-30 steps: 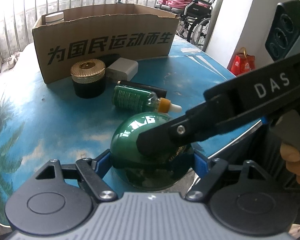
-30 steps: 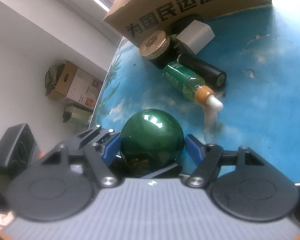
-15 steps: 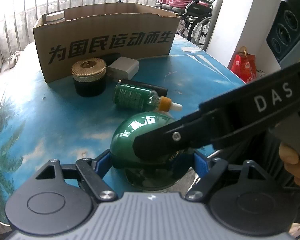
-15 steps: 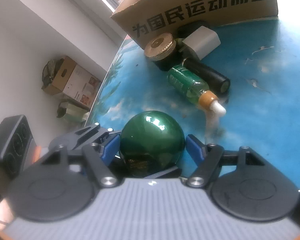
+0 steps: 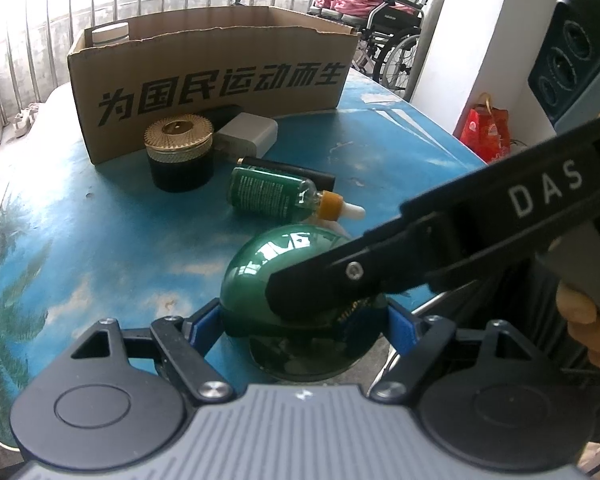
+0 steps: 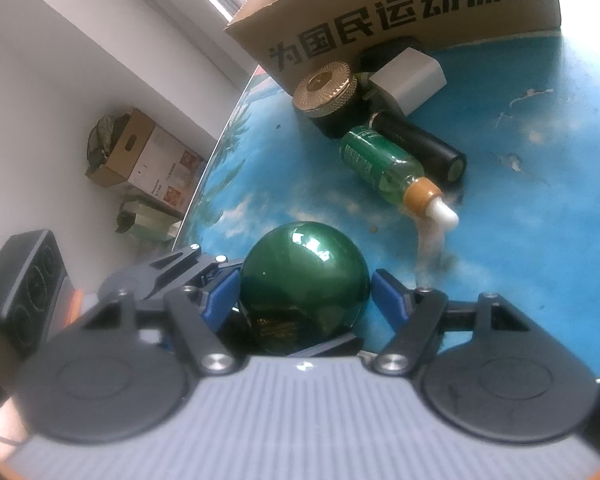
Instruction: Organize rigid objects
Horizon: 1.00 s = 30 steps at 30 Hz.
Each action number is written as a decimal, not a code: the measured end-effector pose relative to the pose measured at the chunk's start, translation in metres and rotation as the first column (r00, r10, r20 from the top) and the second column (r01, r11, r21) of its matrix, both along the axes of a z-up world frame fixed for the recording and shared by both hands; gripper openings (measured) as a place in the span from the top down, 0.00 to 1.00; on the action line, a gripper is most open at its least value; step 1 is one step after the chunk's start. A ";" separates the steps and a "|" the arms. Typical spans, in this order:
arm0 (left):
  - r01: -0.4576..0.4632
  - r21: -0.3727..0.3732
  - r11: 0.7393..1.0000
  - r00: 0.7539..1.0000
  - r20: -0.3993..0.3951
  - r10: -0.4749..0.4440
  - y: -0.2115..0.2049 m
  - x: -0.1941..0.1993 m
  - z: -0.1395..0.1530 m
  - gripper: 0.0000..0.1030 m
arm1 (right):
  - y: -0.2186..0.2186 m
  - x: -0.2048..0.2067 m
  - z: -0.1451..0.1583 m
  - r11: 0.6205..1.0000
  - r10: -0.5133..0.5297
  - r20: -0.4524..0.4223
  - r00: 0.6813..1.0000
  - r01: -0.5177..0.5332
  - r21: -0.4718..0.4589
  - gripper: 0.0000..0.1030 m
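Both the left gripper (image 5: pixel 304 320) and the right gripper (image 6: pixel 304 300), marked "DAS", clasp the glossy green round-topped bottle (image 5: pixel 268 276); the brown cardboard box (image 5: pixel 220 76) reads "为国民运动而生".

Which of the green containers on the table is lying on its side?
The small green dropper bottle with the orange collar and white tip, beside the black tube. The round green jar stands between both grippers.

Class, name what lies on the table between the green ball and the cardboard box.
In both views, between the green ball and the box lie a green dropper bottle, a black tube, a gold-lidded jar and a white block.
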<state>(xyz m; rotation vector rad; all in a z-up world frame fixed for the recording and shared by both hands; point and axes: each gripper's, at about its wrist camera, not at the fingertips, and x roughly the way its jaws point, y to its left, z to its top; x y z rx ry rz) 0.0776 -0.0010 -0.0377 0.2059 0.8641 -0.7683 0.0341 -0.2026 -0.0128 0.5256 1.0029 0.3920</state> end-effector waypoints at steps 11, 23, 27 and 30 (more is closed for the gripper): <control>-0.006 0.002 1.000 1.000 0.001 0.006 -0.001 -0.001 0.001 0.19 | 0.001 -0.002 -0.001 1.000 -0.001 -0.006 1.000 0.001 0.009 0.29; -0.016 0.003 1.000 1.000 -0.009 0.016 0.001 0.002 0.004 0.19 | 0.001 -0.001 0.000 1.000 -0.005 0.000 1.000 0.005 0.012 0.30; -0.020 -0.001 1.000 1.000 -0.005 0.020 0.001 0.002 0.006 0.19 | 0.001 -0.002 0.003 1.000 -0.007 0.009 1.000 0.007 0.008 0.30; -0.020 -0.003 1.000 1.000 -0.003 0.020 0.001 0.000 0.007 0.19 | 0.001 -0.003 0.005 1.000 -0.009 0.013 1.000 0.009 0.006 0.30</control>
